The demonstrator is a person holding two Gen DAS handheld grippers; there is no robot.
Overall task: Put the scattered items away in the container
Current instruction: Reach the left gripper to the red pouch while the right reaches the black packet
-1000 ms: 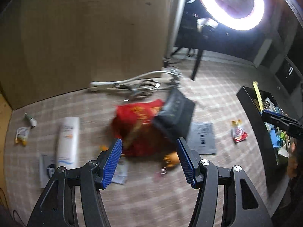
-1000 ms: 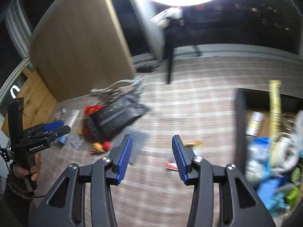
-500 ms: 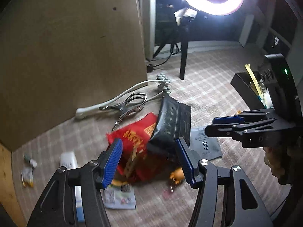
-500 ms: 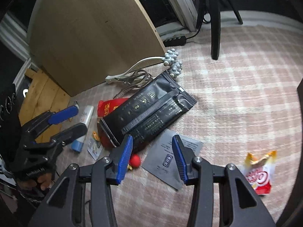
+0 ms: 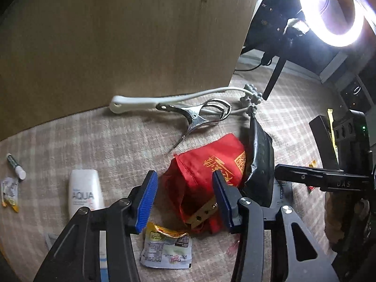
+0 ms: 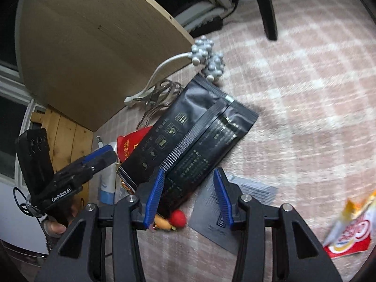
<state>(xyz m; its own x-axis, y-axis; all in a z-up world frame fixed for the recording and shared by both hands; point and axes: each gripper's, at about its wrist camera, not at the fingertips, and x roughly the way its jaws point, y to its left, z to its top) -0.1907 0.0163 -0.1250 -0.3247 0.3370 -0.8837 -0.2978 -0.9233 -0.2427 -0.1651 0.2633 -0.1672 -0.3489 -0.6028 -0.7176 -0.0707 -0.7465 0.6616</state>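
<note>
A red pouch (image 5: 206, 171) lies on the checked carpet with a black foil bag (image 5: 260, 164) leaning on its right side. My left gripper (image 5: 185, 199) is open, its jaws over the pouch's near end. In the right wrist view the black bag (image 6: 188, 136) lies flat over the red pouch (image 6: 128, 144). My right gripper (image 6: 189, 197) is open just above the bag's near corner. The black container (image 5: 323, 141) shows at the far right of the left wrist view, partly hidden by the right gripper.
A white massager (image 5: 164, 98), metal clip (image 5: 199, 115), white tube (image 5: 84, 192), small sachet (image 5: 166, 246), marker (image 5: 15, 165), grey packet (image 6: 235, 202), red-and-yellow toy (image 6: 171, 221) and snack wrapper (image 6: 350, 232) lie around. A wooden panel (image 5: 117, 35) stands behind.
Both grippers have moved lower and closer to the pile. The right gripper has swung from the container toward the black bag. Both have stayed open.
</note>
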